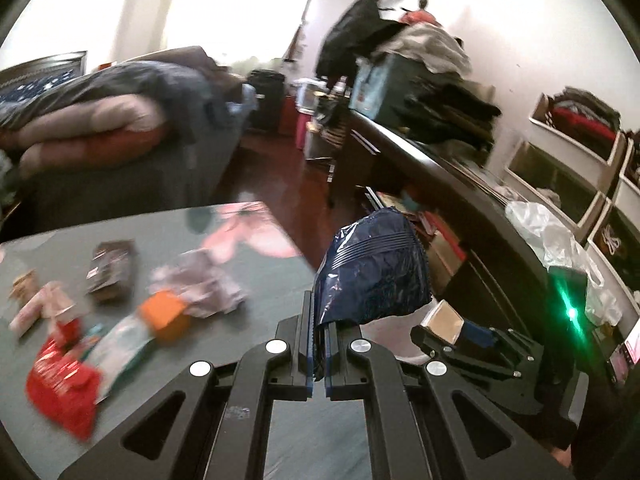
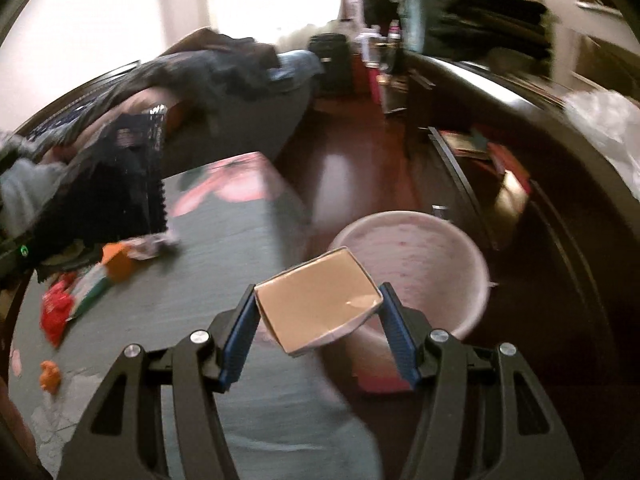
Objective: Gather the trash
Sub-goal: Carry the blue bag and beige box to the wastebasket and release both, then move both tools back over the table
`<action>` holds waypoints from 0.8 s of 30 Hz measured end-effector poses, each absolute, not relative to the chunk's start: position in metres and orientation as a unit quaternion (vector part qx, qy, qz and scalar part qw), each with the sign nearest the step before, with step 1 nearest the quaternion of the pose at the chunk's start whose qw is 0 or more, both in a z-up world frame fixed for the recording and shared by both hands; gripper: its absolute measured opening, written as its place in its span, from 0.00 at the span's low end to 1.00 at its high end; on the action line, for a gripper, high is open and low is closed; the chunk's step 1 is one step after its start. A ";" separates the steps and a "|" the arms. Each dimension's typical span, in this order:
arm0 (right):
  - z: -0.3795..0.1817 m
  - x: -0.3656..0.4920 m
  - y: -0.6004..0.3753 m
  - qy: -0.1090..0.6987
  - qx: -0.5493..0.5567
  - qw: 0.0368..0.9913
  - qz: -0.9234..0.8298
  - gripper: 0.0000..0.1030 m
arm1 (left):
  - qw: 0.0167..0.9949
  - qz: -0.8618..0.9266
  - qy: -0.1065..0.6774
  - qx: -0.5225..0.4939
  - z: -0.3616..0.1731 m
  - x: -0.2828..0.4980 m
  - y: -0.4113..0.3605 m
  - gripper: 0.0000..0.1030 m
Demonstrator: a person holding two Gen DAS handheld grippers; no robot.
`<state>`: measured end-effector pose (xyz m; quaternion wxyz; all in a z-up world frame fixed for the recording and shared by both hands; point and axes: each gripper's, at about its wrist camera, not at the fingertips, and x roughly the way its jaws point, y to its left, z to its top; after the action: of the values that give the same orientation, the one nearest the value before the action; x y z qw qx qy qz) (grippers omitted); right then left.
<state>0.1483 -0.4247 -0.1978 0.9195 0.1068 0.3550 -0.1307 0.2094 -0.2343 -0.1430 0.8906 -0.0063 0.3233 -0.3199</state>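
Observation:
My left gripper (image 1: 319, 322) is shut on a dark blue foil snack bag (image 1: 372, 268), held up past the right edge of the grey table (image 1: 248, 276). My right gripper (image 2: 318, 312) is shut on a small tan cardboard box (image 2: 318, 306), held above the near rim of a pale pink bin (image 2: 424, 260) on the floor. The right gripper and box also show in the left wrist view (image 1: 442, 320). On the table lie a red wrapper (image 1: 60, 388), an orange box (image 1: 164, 314), a brown packet (image 1: 112, 272) and crumpled paper (image 1: 200, 284).
A dark couch (image 1: 120, 120) piled with blankets stands beyond the table. A long dark counter (image 1: 460, 184) with clothes and a white plastic bag (image 1: 552, 236) runs along the right. White shelves (image 1: 580, 168) line the right wall. The floor is red-brown wood (image 2: 352, 168).

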 end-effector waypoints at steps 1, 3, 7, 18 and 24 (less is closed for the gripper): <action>-0.201 0.148 -0.435 0.355 0.110 0.918 -0.138 0.58 | 0.888 -0.325 0.324 -0.003 -0.143 0.213 -0.247 0.04; -0.207 0.147 -0.457 0.353 0.121 0.915 -0.154 0.58 | 0.883 -0.335 0.329 0.003 -0.145 0.219 -0.272 0.04; -0.222 0.153 -0.491 0.357 0.136 0.908 -0.171 0.58 | 0.869 -0.350 0.349 0.011 -0.158 0.236 -0.322 0.04; -0.275 0.196 -0.548 0.381 0.157 0.893 -0.180 0.60 | 0.845 -0.319 0.428 0.045 -0.215 0.285 -0.412 0.14; -0.297 0.201 -0.559 0.387 0.156 0.889 -0.188 0.69 | 0.839 -0.316 0.442 0.040 -0.225 0.290 -0.422 0.51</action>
<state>0.2011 -0.5585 -0.2971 0.8893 0.1555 0.3866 -0.1884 0.2900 -0.4224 -0.2254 0.8386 0.0402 0.4415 -0.3164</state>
